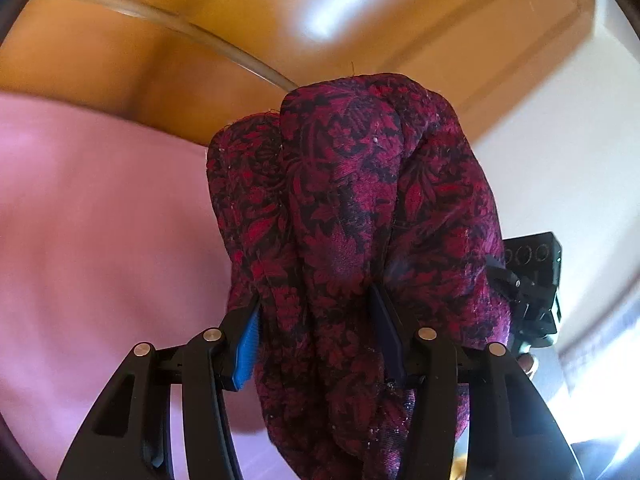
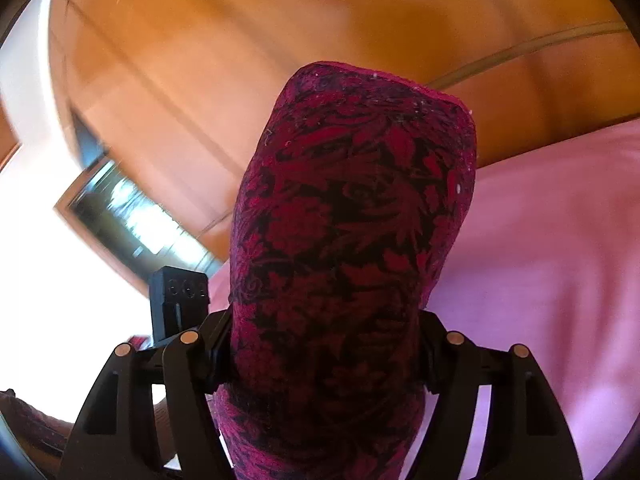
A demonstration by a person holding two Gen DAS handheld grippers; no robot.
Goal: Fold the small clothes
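Observation:
A dark red and black floral garment [image 1: 352, 216] fills the middle of the left wrist view, bunched in thick folds. My left gripper [image 1: 316, 332] is shut on it, its blue-padded fingers [image 1: 246, 344] pressed into the cloth. The same garment [image 2: 352, 208] stands as a tall fold in the right wrist view. My right gripper [image 2: 324, 356] is shut on it, with the cloth hiding its fingertips. The right gripper's body [image 1: 532, 292] shows past the cloth in the left view. The left gripper's body [image 2: 178, 300] shows at the left in the right view.
A pink sheet [image 1: 100, 240] covers the surface below; it also shows in the right wrist view [image 2: 540, 260]. An orange-brown wooden headboard [image 2: 280, 40] rises behind. A white wall [image 1: 560, 160] and a window [image 2: 120, 208] lie to the side.

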